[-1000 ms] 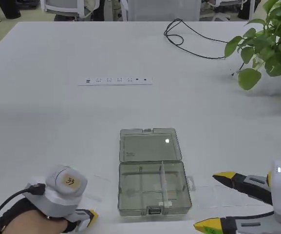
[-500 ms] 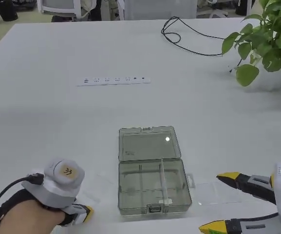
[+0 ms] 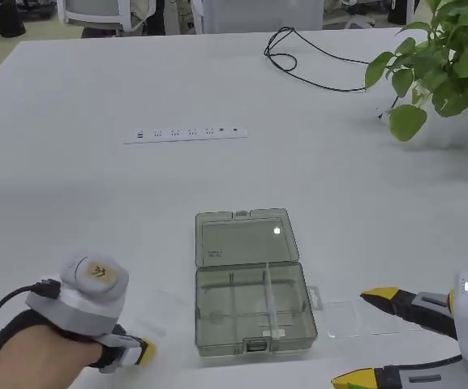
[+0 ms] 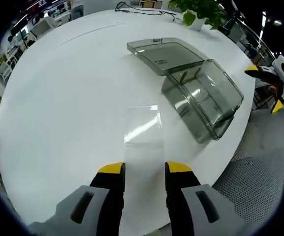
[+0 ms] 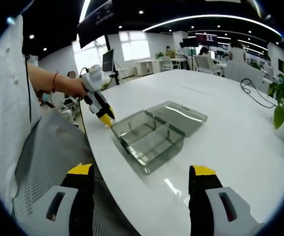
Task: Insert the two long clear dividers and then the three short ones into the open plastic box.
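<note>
The open clear plastic box [image 3: 254, 304] sits near the table's front edge, its lid [image 3: 246, 237] folded flat behind it. One long divider [image 3: 268, 298] stands inside it. In the left gripper view a flat clear divider [image 4: 142, 125] lies on the table just ahead of my left gripper [image 4: 145, 169], which is open and holds nothing; the box [image 4: 203, 96] is to its right. My left gripper [image 3: 136, 352] is left of the box. My right gripper [image 3: 365, 336] is wide open right of the box, near more clear dividers [image 3: 349, 316]. From the right gripper [image 5: 141, 170], the box [image 5: 146, 135] lies ahead.
A white power strip [image 3: 186, 134] lies mid-table. A black cable [image 3: 298, 61] coils at the back, and a leafy plant [image 3: 440, 65] stands at the back right. The table's front edge runs just below the box. A person's sleeve and hand [image 5: 58, 83] hold the left gripper.
The left gripper has drifted a little to the left, away from the box. The right gripper has barely moved. The head camera has shifted slightly.
</note>
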`<move>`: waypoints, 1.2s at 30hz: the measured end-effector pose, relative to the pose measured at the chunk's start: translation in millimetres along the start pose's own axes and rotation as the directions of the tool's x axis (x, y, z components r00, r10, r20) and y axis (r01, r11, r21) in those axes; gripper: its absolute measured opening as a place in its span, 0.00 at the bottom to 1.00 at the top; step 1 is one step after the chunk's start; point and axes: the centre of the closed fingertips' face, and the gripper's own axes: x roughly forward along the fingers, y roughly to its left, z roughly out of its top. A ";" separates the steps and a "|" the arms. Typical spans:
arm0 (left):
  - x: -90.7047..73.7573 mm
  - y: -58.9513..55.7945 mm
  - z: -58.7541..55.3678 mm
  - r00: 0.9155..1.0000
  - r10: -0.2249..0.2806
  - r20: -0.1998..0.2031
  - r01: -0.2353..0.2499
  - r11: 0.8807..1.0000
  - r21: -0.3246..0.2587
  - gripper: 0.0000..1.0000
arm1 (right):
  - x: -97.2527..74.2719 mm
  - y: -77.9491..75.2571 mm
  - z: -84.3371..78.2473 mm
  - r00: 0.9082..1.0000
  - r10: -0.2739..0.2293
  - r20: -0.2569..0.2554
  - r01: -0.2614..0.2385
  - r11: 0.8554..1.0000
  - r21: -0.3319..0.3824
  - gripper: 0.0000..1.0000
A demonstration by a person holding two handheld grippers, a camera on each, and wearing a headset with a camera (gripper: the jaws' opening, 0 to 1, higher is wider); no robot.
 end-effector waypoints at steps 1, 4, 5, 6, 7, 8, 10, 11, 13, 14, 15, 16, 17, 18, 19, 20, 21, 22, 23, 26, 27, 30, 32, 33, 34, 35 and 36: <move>-0.1 -0.6 -0.2 1.000 -0.004 0.003 0.004 1.000 -0.011 0.30 | 0.2 0.4 -0.2 1.000 0.001 -0.001 -0.001 1.000 0.001 0.79; -1.7 -1.6 -1.1 0.999 -0.029 0.029 0.031 0.997 -0.074 0.30 | 1.4 2.4 -1.8 1.000 0.006 -0.019 -0.006 1.000 0.005 0.78; -2.4 -2.6 -1.7 0.999 -0.036 0.036 0.039 0.996 -0.083 0.30 | 1.5 2.9 -1.4 1.000 0.007 -0.019 -0.007 1.000 0.004 0.77; -3.2 -4.6 -1.2 0.997 -0.050 0.052 0.056 0.991 -0.119 0.30 | 1.8 3.7 -1.0 1.000 0.008 -0.021 -0.008 1.000 0.002 0.77; -4.3 -5.2 -1.2 0.997 -0.053 0.061 0.061 0.989 -0.133 0.30 | 2.1 4.0 -0.6 1.000 0.009 -0.023 -0.009 1.000 0.003 0.77; -6.0 -7.0 -0.9 0.995 -0.066 0.077 0.077 0.985 -0.153 0.30 | 2.5 4.9 0.3 1.000 0.009 -0.028 -0.009 1.000 0.009 0.77; -9.8 -9.1 -0.1 0.992 -0.078 0.103 0.096 0.978 -0.183 0.30 | 3.4 6.4 2.0 0.999 0.010 -0.031 -0.010 1.000 0.003 0.76; -10.9 -9.1 -0.1 0.990 -0.080 0.113 0.101 0.976 -0.192 0.30 | 3.9 7.0 3.5 0.999 0.011 -0.030 -0.011 1.000 0.003 0.76; -14.5 -10.5 1.5 0.986 -0.089 0.142 0.118 0.970 -0.213 0.30 | 4.7 8.6 6.6 1.000 0.014 -0.028 -0.014 1.000 0.005 0.75; -16.9 -11.4 1.9 0.984 -0.093 0.152 0.126 0.966 -0.225 0.30 | 5.1 9.4 9.7 1.000 0.014 -0.024 -0.014 1.000 0.001 0.75; -18.5 -11.8 2.1 0.983 -0.094 0.159 0.129 0.965 -0.228 0.30 | 5.6 9.5 11.5 1.000 0.015 -0.024 -0.015 1.000 0.001 0.74; -20.2 -12.8 2.8 0.981 -0.097 0.166 0.134 0.964 -0.228 0.30 | 5.8 9.8 12.9 1.000 0.015 -0.023 -0.015 1.000 0.000 0.74; -25.9 -16.4 4.5 0.978 -0.101 0.181 0.143 0.962 -0.233 0.30 | 6.3 10.3 16.2 1.000 0.016 -0.019 -0.016 1.000 -0.006 0.73; -27.9 -17.5 5.7 0.976 -0.104 0.190 0.148 0.960 -0.236 0.30 | 6.7 10.7 18.5 1.000 0.016 -0.018 -0.016 1.000 -0.007 0.73; -31.2 -20.3 7.5 0.973 -0.106 0.203 0.154 0.958 -0.240 0.30 | 7.4 10.7 21.9 1.000 0.016 -0.018 -0.016 1.000 -0.005 0.73; -33.7 -22.1 9.2 0.971 -0.109 0.214 0.160 0.957 -0.240 0.30 | 7.6 11.4 24.7 1.000 0.017 -0.014 -0.017 1.000 -0.006 0.73; -32.5 -22.6 12.1 0.966 -0.115 0.231 0.172 0.954 -0.244 0.30 | 7.9 12.1 27.8 1.000 0.018 -0.008 -0.018 1.000 -0.008 0.72; -34.3 -24.1 13.7 0.964 -0.119 0.239 0.178 0.953 -0.245 0.30 | 8.1 12.5 31.0 1.000 0.018 -0.003 -0.018 1.000 -0.005 0.72; -36.7 -25.7 15.9 0.961 -0.122 0.249 0.183 0.953 -0.242 0.30 | 8.7 12.7 35.4 1.000 0.017 0.000 -0.017 1.000 0.006 0.71; -45.5 -33.1 25.5 0.946 -0.141 0.293 0.214 0.948 -0.234 0.30 | 9.4 13.6 47.0 1.000 0.015 0.020 -0.015 0.999 0.032 0.67; -49.4 -36.9 28.0 0.943 -0.144 0.302 0.219 0.948 -0.233 0.30 | 9.9 14.1 51.4 1.000 0.014 0.021 -0.015 0.998 0.060 0.66; -54.9 -43.3 37.9 0.927 -0.167 0.336 0.247 0.946 -0.212 0.30 | 11.9 16.2 63.3 0.999 0.013 0.033 -0.016 0.996 0.087 0.63; -59.6 -50.9 43.6 0.919 -0.176 0.353 0.257 0.946 -0.197 0.30 | 14.1 18.5 73.9 0.999 0.013 0.053 -0.019 0.993 0.116 0.60; -60.5 -52.8 46.1 0.915 -0.181 0.360 0.262 0.947 -0.189 0.30 | 15.1 19.2 77.5 0.998 0.012 0.058 -0.020 0.991 0.129 0.59; -62.5 -57.2 49.1 0.910 -0.189 0.368 0.269 0.946 -0.181 0.30 | 17.0 20.6 83.6 0.998 0.013 0.067 -0.023 0.989 0.146 0.58; -64.4 -60.9 51.2 0.907 -0.195 0.374 0.276 0.945 -0.177 0.30 | 18.3 21.7 87.9 0.997 0.012 0.076 -0.024 0.987 0.158 0.56; -67.0 -66.3 54.8 0.899 -0.207 0.385 0.287 0.944 -0.163 0.30 | 20.2 23.2 94.6 0.996 0.010 0.093 -0.026 0.985 0.170 0.54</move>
